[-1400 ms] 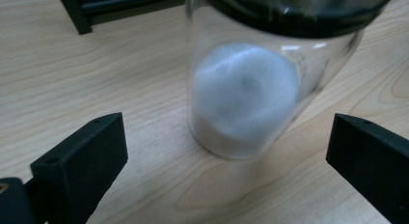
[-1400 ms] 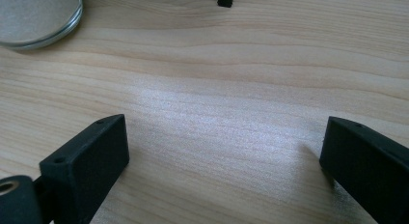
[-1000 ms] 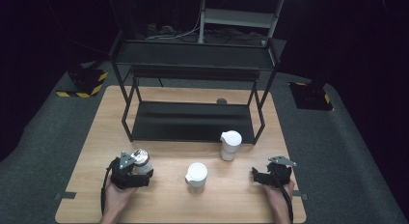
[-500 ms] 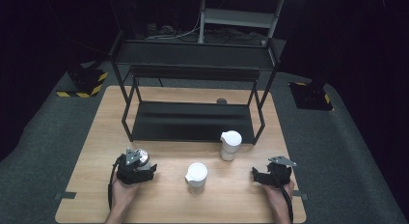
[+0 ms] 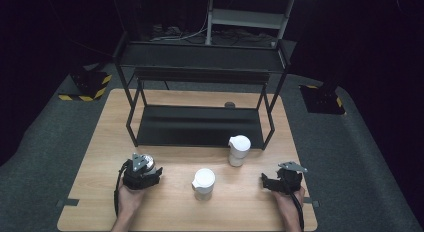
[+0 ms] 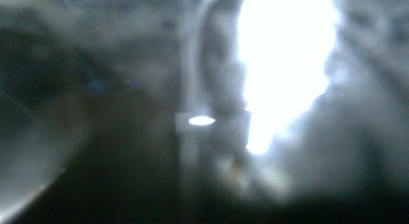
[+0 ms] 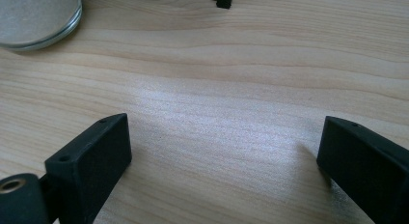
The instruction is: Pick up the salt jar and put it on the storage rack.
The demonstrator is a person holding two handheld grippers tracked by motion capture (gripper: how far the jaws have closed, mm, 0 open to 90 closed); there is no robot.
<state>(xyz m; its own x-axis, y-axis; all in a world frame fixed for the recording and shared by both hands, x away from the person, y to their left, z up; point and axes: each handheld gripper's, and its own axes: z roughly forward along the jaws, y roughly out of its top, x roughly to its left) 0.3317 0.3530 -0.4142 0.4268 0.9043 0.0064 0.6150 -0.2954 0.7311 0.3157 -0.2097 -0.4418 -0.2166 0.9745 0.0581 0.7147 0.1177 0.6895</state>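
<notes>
Left gripper (image 5: 142,173) sits near the front left of the table (image 5: 100,142), held from below by the person's left hand (image 5: 129,201); its jaws have just been closing and now stand pressed onto a shiny silvery cup (image 5: 150,165), which pokes out at the gripper's far side in the high view. Left gripper view is very blurred, a bright glare patch and grey smears right up against the lens, so the exact contact can't be read there. Cup stands on the wood, just beside the gripper body, well left of the two white cups. Right gripper (image 5: 272,183) rests low near the front right of the table, right hand (image 5: 289,202) behind it, cable trailing back toward the edge. In the right gripper view its jaws stand wide apart with bare wood grain between them, nothing held (image 7: 224,151). A round pale base of a white cup (image 7: 36,16) shows at that view's top left, well apart from the jaws. Between the two grippers, a white lidded cup (image 5: 203,182) stands near the front middle; a second white lidded cup (image 5: 239,149) stands farther back and right, just beside the front right leg of the black two-tier rack (image 5: 200,127). Rack occupies the table's back half, lower shelf dark.
</notes>
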